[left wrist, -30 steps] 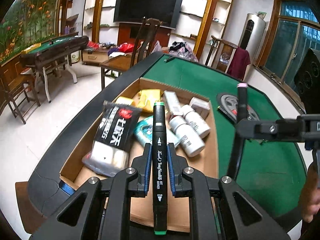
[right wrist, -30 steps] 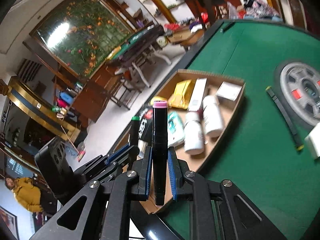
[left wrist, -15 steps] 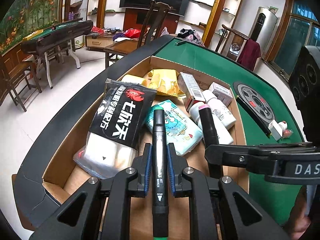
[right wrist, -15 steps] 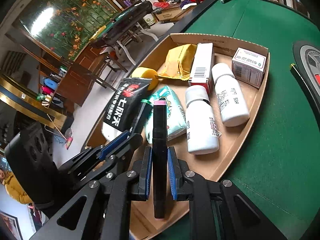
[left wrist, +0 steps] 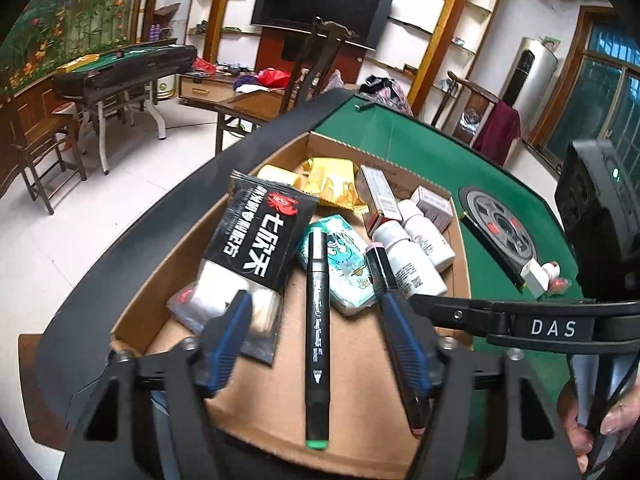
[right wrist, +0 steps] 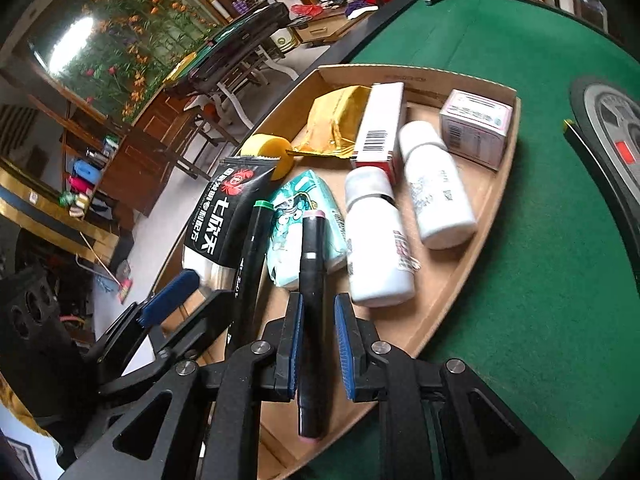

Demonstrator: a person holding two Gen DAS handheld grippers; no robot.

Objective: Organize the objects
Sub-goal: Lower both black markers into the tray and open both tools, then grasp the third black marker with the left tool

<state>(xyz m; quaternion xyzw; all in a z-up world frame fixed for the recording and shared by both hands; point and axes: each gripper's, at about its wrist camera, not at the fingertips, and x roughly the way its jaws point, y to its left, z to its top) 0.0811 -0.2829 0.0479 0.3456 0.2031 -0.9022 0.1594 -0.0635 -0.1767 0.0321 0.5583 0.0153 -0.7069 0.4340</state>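
A black marker with green ends (left wrist: 317, 328) lies in the cardboard box (left wrist: 360, 432), between the wide-open jaws of my left gripper (left wrist: 316, 320); it also shows in the right wrist view (right wrist: 250, 268). A black marker with pink ends (right wrist: 311, 320) sits between the blue pads of my right gripper (right wrist: 318, 332), whose jaws stand slightly apart with a gap on the right side. It rests low over the box floor (right wrist: 452, 280). In the left wrist view the pink marker (left wrist: 394, 320) lies beside the left gripper's right finger.
The box holds a black snack packet (left wrist: 256, 240), a teal tissue pack (left wrist: 348, 268), two white bottles (right wrist: 376, 240), a gold pouch (right wrist: 340, 120), small cartons (right wrist: 476, 128) and a yellow round thing (right wrist: 268, 152). Green felt table (right wrist: 540, 280) with a dial (left wrist: 500, 228) lies to the right.
My left gripper opened wide and let the green marker drop into the box. My right gripper lowered the pink marker into the box and its jaws loosened.
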